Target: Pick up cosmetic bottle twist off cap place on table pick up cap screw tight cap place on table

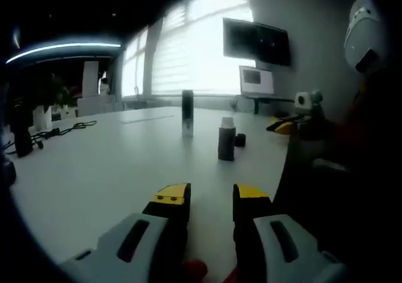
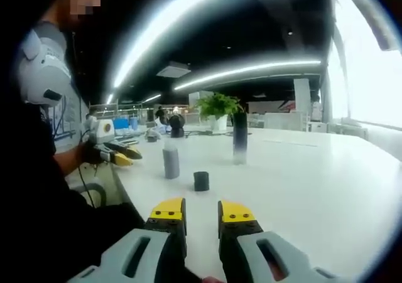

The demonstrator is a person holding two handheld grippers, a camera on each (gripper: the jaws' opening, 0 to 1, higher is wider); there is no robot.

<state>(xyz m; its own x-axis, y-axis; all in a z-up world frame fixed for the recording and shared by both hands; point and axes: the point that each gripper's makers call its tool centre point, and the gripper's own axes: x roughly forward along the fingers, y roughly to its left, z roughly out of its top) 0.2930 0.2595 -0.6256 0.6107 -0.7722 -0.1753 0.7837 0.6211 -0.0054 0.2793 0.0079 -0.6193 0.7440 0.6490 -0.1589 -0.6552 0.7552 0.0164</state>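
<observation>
white bench (image 1: 94, 176) carries everything in play. the grey bottle (image 1: 227, 144) stands upright on it with its pale neck bare, and the small black cap (image 1: 240, 140) sits just beside it, apart from it. in the right gripper view the same bottle (image 2: 171, 162) and cap (image 2: 201, 181) stand ahead of the jaws, the cap nearer. a taller dark bottle (image 1: 187, 112) stands further back, well apart from both.

the left hand-held gripper (image 1: 210, 198) hovers low over the bench with its jaws slightly spread and nothing between them. the right hand-held gripper (image 2: 201, 213) is likewise slightly spread and empty.

judging from the cap lying off the bottle, the twist-off and set-down look done, and the step in hand is picking up the cap to screw it back on. that calls for one hand-held gripper to widen and close on the cap while the other steadies the bottle.

open bench lies on all sides of the pair, so the approach is free. the near bench edge runs close by the person's body, with bottle and cap not far from it; a clumsy nudge could push the cap toward that edge.
</observation>
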